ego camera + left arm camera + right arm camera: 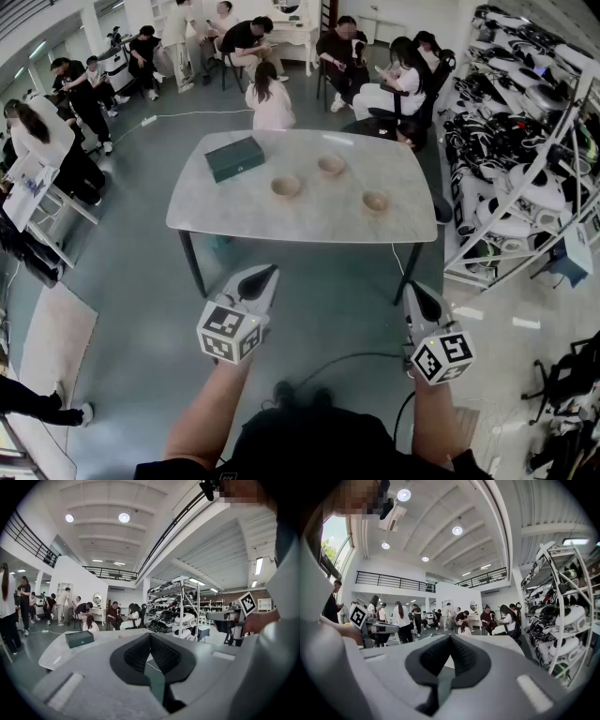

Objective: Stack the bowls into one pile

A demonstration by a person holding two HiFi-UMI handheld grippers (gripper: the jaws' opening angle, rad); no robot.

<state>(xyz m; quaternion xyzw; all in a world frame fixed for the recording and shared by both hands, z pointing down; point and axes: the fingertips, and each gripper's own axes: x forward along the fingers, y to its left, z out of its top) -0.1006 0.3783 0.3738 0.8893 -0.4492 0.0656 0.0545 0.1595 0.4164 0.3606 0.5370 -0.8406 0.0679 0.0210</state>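
Observation:
Three tan bowls stand apart on the grey table (234, 220): one at the left (286, 187), one further back in the middle (331, 165), one at the right (376, 201). My left gripper (270, 272) and right gripper (411, 287) hang in front of the table's near edge, well short of the bowls, both shut with nothing in them. In the left gripper view the jaws (150, 635) meet at the tips, with the table (61, 651) beyond them. The right gripper view shows the same closed jaws (450, 637) pointing level toward the table (506, 641).
A dark green box (234, 157) lies on the table's back left part. Several people sit and stand behind the table and at the left. A rack of white gear (525, 141) lines the right side. A black cable (347, 361) runs over the floor.

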